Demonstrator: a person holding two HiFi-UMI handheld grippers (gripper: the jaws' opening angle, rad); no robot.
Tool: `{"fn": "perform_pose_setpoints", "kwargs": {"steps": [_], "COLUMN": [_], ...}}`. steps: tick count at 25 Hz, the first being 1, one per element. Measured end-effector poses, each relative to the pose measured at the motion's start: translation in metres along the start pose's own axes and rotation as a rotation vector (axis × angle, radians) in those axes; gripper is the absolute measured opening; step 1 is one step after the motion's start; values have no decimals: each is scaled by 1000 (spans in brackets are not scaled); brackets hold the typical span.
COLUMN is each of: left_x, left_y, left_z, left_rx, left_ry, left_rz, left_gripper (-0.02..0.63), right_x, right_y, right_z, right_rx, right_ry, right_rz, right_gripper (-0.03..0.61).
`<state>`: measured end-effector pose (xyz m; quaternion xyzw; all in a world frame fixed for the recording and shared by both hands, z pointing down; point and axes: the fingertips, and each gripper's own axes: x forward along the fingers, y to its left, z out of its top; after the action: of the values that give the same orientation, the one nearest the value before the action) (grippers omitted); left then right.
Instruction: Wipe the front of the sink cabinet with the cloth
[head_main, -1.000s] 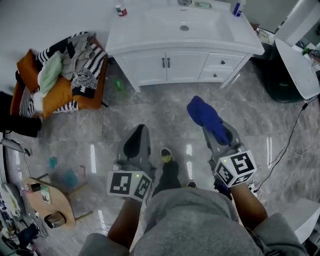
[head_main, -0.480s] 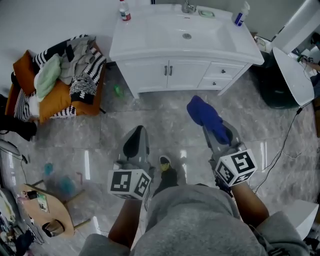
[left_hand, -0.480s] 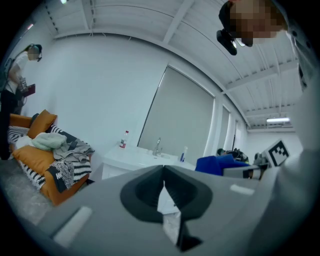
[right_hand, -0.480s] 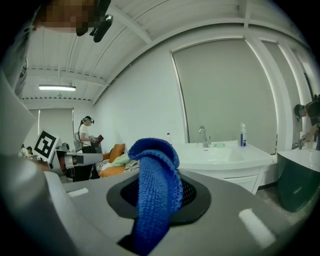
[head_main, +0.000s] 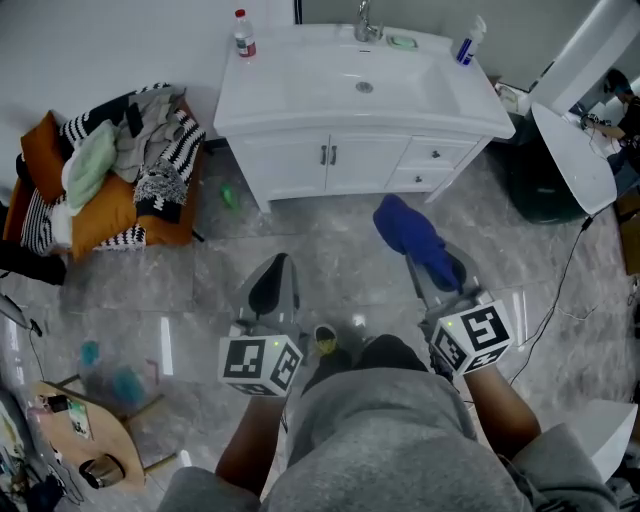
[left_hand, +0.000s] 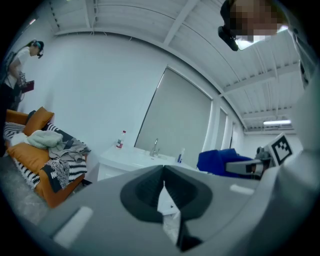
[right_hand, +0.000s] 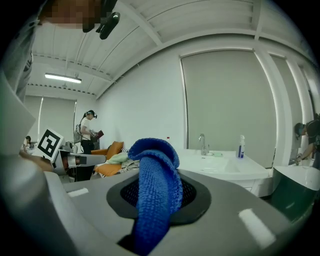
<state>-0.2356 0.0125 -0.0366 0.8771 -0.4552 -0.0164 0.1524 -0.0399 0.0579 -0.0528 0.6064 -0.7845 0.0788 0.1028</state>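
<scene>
The white sink cabinet (head_main: 340, 165) stands ahead against the wall, with two doors, drawers on the right and a basin with a tap on top. My right gripper (head_main: 432, 262) is shut on the blue cloth (head_main: 412, 238), which bulges out past the jaw tips; in the right gripper view the blue cloth (right_hand: 155, 190) droops between the closed jaws, the cabinet (right_hand: 225, 170) beyond it. My left gripper (head_main: 268, 288) is shut with nothing in it, held low at the left, well short of the cabinet. In the left gripper view the jaws meet and the cabinet (left_hand: 125, 162) shows far off.
An orange chair piled with clothes (head_main: 110, 170) sits left of the cabinet. A bottle (head_main: 243, 33) and a spray bottle (head_main: 464, 42) stand on the countertop. A dark bin (head_main: 545, 175) and a white lid are at the right. A small round table (head_main: 95, 430) is near left. A cable (head_main: 565, 290) trails on the floor.
The view has shifted slightly; the cabinet sits a little lower and more of its top shows. Both grippers hold the same pose, the cloth still in the right one.
</scene>
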Motion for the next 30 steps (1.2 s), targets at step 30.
{"fn": "perform_pose_setpoints", "kwargs": {"steps": [30], "left_x": [64], "left_y": [-94], "left_z": [9], "left_rx": [82], "left_ry": [56], "left_rz": [-54], "left_gripper": [11], "right_x": [-34], "right_y": [-118], "right_z": [-21], "right_rx": [89], "right_ry": [-27], "right_rz": [-74], "right_gripper": [89]}}
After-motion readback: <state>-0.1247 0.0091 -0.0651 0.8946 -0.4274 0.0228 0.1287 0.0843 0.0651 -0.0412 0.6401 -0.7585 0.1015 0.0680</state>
